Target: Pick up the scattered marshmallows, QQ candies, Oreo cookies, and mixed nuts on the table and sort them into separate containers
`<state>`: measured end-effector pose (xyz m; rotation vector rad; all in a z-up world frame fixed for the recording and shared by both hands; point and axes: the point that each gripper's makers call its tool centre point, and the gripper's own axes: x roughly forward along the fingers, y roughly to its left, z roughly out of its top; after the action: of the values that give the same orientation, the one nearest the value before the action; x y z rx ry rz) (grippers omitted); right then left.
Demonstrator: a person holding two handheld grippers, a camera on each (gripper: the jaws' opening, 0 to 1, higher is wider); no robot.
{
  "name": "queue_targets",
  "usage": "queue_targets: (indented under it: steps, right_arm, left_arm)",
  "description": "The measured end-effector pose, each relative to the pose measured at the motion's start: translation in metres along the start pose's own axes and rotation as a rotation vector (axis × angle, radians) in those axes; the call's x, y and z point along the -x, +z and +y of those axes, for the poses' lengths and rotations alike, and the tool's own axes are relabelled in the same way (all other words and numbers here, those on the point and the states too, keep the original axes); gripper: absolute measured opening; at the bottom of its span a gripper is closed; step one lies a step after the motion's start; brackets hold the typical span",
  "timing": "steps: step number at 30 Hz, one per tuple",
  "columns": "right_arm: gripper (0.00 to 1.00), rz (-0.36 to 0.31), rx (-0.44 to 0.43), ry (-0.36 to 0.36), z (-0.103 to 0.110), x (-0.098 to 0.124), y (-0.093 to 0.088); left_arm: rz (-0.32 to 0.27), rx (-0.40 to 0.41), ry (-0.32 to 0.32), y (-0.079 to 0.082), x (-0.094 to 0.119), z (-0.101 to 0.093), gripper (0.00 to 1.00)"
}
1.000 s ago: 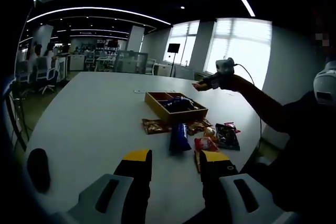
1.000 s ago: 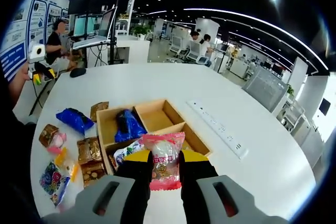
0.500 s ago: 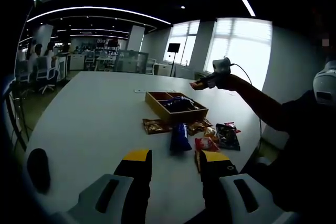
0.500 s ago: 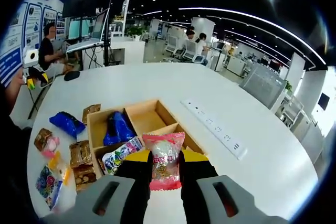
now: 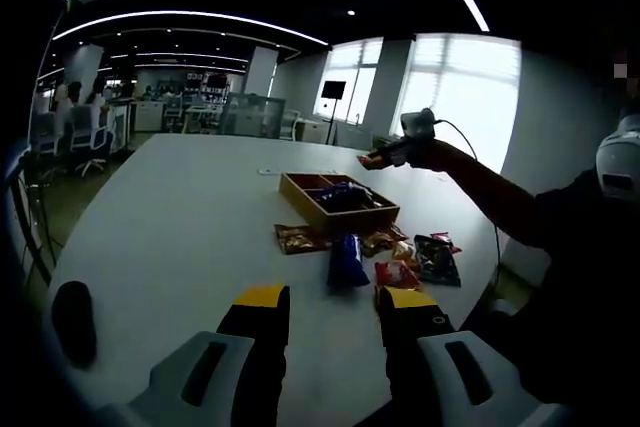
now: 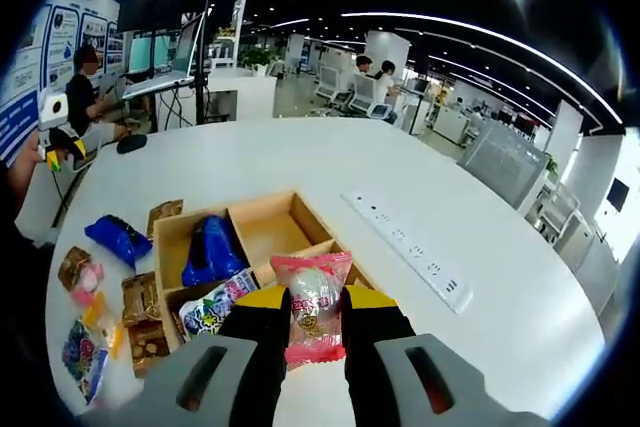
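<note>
My right gripper (image 6: 313, 317) is shut on a pink snack packet (image 6: 312, 309), held above the near corner of the wooden divided box (image 6: 262, 247). In the box lie a blue Oreo pack (image 6: 205, 250) and a colourful candy bag (image 6: 208, 309). Left of the box, several packets lie scattered: a blue pack (image 6: 115, 238), brown nut packs (image 6: 141, 299) and candy bags (image 6: 82, 359). My left gripper (image 5: 326, 312) is open low over the near table, with nothing between its fingers. Ahead of it are the box (image 5: 338, 203), a blue pack (image 5: 346, 262), and the right gripper (image 5: 392, 154) holding the packet above the box.
A white power strip (image 6: 408, 246) lies on the round white table (image 6: 250, 157) right of the box. A dark computer mouse (image 5: 74, 319) rests near my left gripper. The person's dark sleeve (image 5: 520, 219) reaches in from the right. People sit at desks in the background.
The right gripper with the pink packet has moved forward and to the right over the box, so the box and scattered packets shifted left in its view. The left gripper has hardly moved.
</note>
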<state>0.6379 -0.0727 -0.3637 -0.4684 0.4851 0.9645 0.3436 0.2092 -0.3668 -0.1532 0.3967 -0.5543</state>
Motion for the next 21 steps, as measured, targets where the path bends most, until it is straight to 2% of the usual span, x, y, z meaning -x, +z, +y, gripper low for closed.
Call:
queue_targets:
  steps: [15, 21]
  right_arm:
    - [0.17, 0.012, 0.005, 0.01, -0.009, -0.019, 0.009]
    - [0.17, 0.019, 0.001, 0.006, -0.01, -0.022, 0.007]
  left_arm:
    - [0.003, 0.004, -0.009, 0.001, -0.002, 0.0, 0.41]
    - [0.001, 0.002, -0.011, 0.002, -0.002, 0.001, 0.41]
